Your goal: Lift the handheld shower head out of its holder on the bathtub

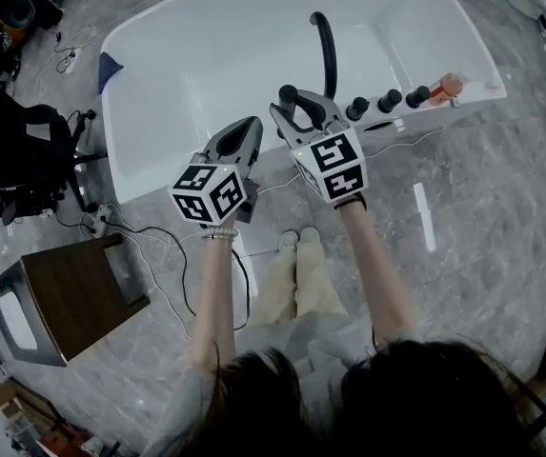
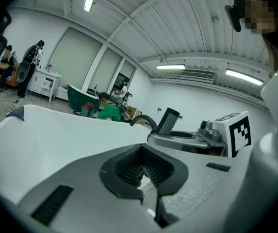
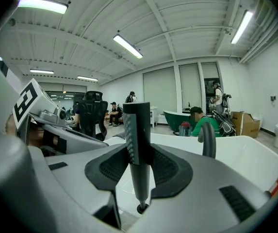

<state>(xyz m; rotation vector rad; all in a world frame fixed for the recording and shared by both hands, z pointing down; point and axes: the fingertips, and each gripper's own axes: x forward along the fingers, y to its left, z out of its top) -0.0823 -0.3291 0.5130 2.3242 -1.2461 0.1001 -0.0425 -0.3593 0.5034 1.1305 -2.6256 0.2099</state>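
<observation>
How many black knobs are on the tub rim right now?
3 knobs in a row on the bathtub's near rim: one right of the right gripper holding the shower head, one in the middle, one beside the orange object. Others may be hidden behind the gripper.

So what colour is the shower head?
The shower head is black, clearest in the right gripper view.

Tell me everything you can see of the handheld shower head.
The shower head is a slim matte black stick, upright. A strip of small nozzle holes runs down its squared upper part; below, it narrows to a round handle with a knob at the end. The right gripper is shut on it, pads on both sides, above the white bathtub rim. Its holder is not visible.
</observation>
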